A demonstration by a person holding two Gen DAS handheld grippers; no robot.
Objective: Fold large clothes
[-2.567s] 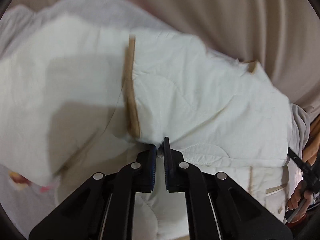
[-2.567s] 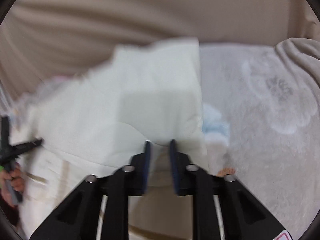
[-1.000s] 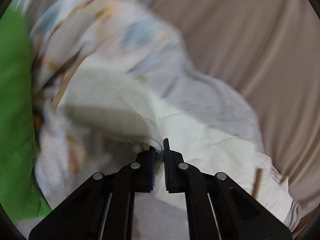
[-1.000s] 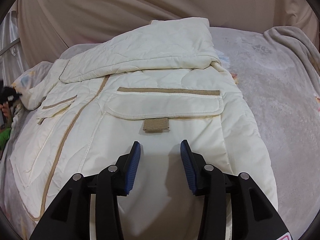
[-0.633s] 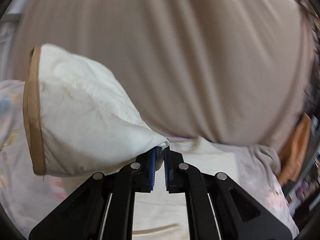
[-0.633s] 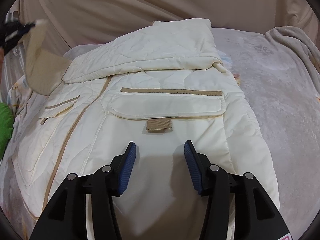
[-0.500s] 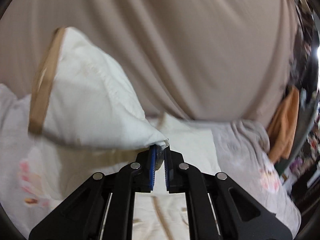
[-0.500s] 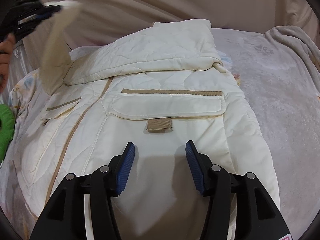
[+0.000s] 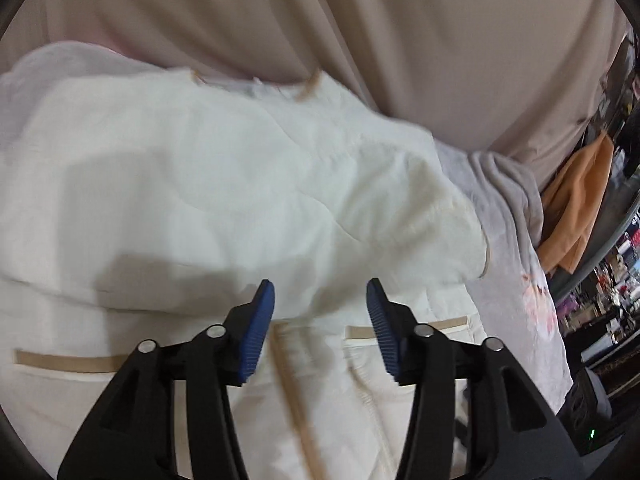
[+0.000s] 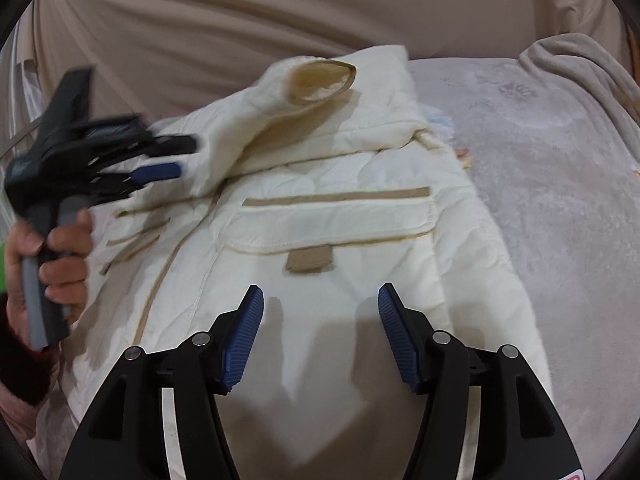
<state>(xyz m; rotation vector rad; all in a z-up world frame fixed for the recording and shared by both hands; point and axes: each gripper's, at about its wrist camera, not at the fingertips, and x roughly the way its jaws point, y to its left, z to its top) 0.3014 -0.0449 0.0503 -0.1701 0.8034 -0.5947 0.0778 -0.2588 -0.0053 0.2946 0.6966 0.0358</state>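
- Right wrist view: the right gripper (image 10: 320, 308) hovers with its blue-padded jaws spread wide, nothing between them, just above the lower front of a cream quilted jacket (image 10: 360, 320).
- Ahead of this gripper, the jacket lies spread on a pale grey blanket (image 10: 560, 200), which stretches off to the gripper's right.
- A flap pocket (image 10: 336, 220) with tan trim and a tan tab (image 10: 310, 260) sits just ahead of the fingertips; its flap lies shut, so its contents cannot be seen.
- A sleeve (image 10: 280, 120) lies folded across the jacket's upper part, its tan-edged cuff opening (image 10: 320, 80) gaping toward the camera.
- To the front-left, the left gripper (image 10: 168, 160), blurred, points at the folded sleeve with its jaws apart, held by the person's left hand (image 10: 52, 248).
- Left wrist view: the left gripper (image 9: 320, 300) is released, jaws wide, with the sleeve (image 9: 240, 200) lying just beyond its tips and holding nothing.
- Below it run a tan centre strip (image 9: 296, 400) and pocket trims to either side.
- Far to its right hangs an orange cloth (image 9: 576, 216); a beige curtain (image 9: 360, 20) fills the background.
- No lettering can be read in either view.
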